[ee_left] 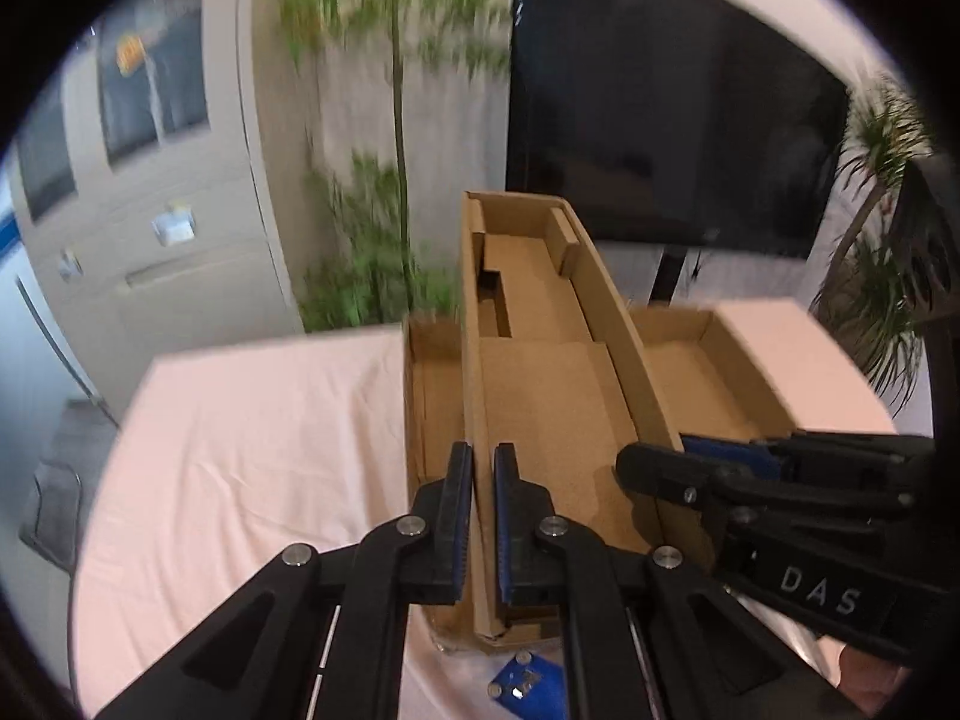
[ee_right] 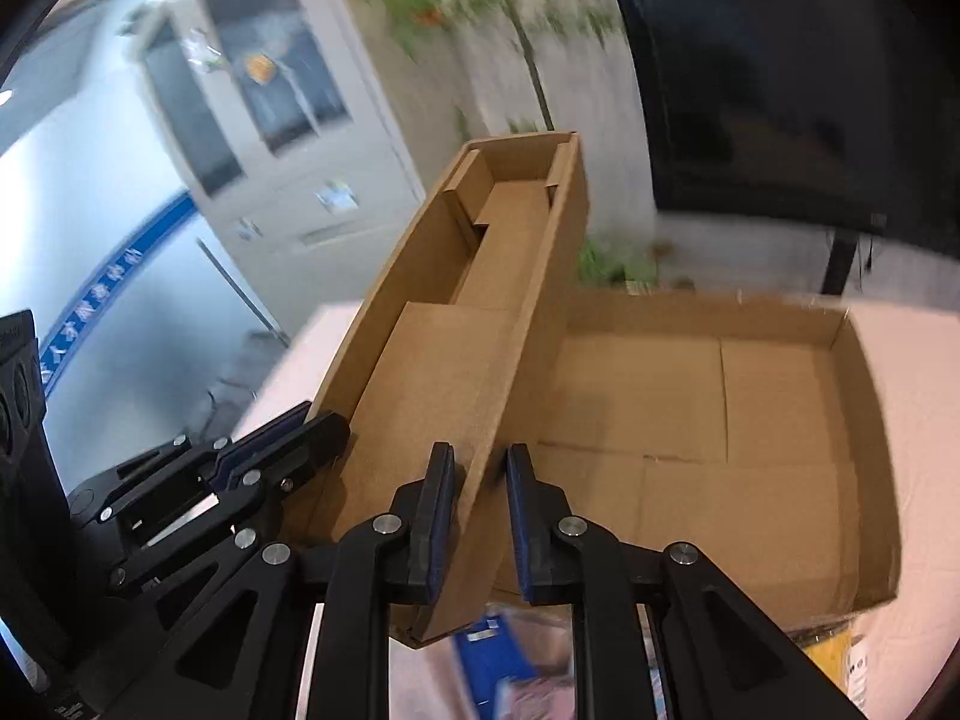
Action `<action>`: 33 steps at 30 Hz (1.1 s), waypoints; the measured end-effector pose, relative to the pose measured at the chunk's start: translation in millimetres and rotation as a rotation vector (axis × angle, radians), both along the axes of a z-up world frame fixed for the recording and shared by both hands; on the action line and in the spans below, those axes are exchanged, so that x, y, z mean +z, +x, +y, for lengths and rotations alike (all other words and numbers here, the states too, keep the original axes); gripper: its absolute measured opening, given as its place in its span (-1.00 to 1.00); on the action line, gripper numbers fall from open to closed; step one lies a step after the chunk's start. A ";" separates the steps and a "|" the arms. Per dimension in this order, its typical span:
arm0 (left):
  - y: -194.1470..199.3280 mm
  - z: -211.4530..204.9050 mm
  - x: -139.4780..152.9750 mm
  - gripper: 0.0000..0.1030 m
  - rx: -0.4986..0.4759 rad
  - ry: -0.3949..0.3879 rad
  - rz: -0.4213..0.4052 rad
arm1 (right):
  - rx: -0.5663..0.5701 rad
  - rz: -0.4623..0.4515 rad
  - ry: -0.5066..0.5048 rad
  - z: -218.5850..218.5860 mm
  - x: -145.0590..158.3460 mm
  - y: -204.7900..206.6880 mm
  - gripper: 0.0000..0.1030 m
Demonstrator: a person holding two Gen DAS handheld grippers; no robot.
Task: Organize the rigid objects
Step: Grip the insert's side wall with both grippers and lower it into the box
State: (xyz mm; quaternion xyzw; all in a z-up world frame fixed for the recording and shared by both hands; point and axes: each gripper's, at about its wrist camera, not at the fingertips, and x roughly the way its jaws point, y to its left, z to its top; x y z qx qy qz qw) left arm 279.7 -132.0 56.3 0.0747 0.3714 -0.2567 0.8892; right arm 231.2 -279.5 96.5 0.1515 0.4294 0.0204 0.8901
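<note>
Both grippers are clamped on a long, narrow cardboard box (ee_left: 540, 372), open on top and empty, which is held up off the counter (ee_left: 240, 450) and tilted so its far end rises toward the big dark screen (ee_left: 672, 90). The left gripper (ee_left: 483, 516) has its jaws clenched on the box's left long wall near the close end, one blue-lined pad on each face of the cardboard. The right gripper (ee_right: 479, 516) grips the opposite long wall the same way, its jaws pinched on the thin edge of the board. From the left wrist view the right gripper (ee_left: 654, 471) comes in from the side and meets the box's right wall; from the right wrist view the left gripper (ee_right: 300, 438) sits at the box's other wall. Under and beyond the lifted box lies a wide, shallow cardboard tray (ee_right: 864, 420), also empty, resting on the pale pink cloth that covers the counter. Below the near end of the box, small blue items (ee_right: 492, 654) lie on the cloth, too blurred to make out, and a yellow package (ee_right: 840, 654) shows just by the tray's near corner. Behind the box stand a tall leafy plant (ee_left: 396, 120) and a pale cabinet (ee_left: 150, 180), both smeared by blur.
</note>
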 end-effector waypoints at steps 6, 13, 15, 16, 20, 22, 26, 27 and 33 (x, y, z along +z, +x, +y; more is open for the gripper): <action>50.3 -8.1 -94.0 -0.89 0.051 0.131 0.216 | -0.002 0.246 0.115 -21.6 -119.0 89.5 -0.70; 18.0 22.8 -86.0 -0.74 0.114 0.100 0.117 | 0.024 0.318 0.185 -25.5 -187.6 93.5 -0.66; 20.4 33.3 -78.7 -0.12 0.166 0.105 0.087 | 0.031 0.310 0.199 -30.8 -188.8 94.7 -0.55; 19.4 33.3 -79.4 0.41 0.178 0.114 0.088 | 0.037 0.304 0.210 -33.2 -189.2 94.4 -0.42; 25.6 16.0 -107.1 0.01 0.099 0.187 0.180 | 0.030 0.256 0.254 -42.6 -170.4 66.6 0.21; 22.3 13.1 -114.2 -0.69 0.053 0.159 0.228 | -0.022 0.189 0.241 -66.8 -147.8 33.0 0.44; 12.2 7.8 -114.3 -0.77 0.074 0.201 0.209 | -0.083 0.047 -0.019 -130.8 -91.9 -48.7 0.52; 9.5 3.4 -112.1 -0.79 0.075 0.214 0.207 | -0.107 0.052 -0.087 -137.9 -80.6 -53.7 0.52; 0.3 6.4 -107.1 -0.79 0.078 0.231 0.210 | -0.185 0.338 -0.324 -242.5 -130.4 -89.9 -0.23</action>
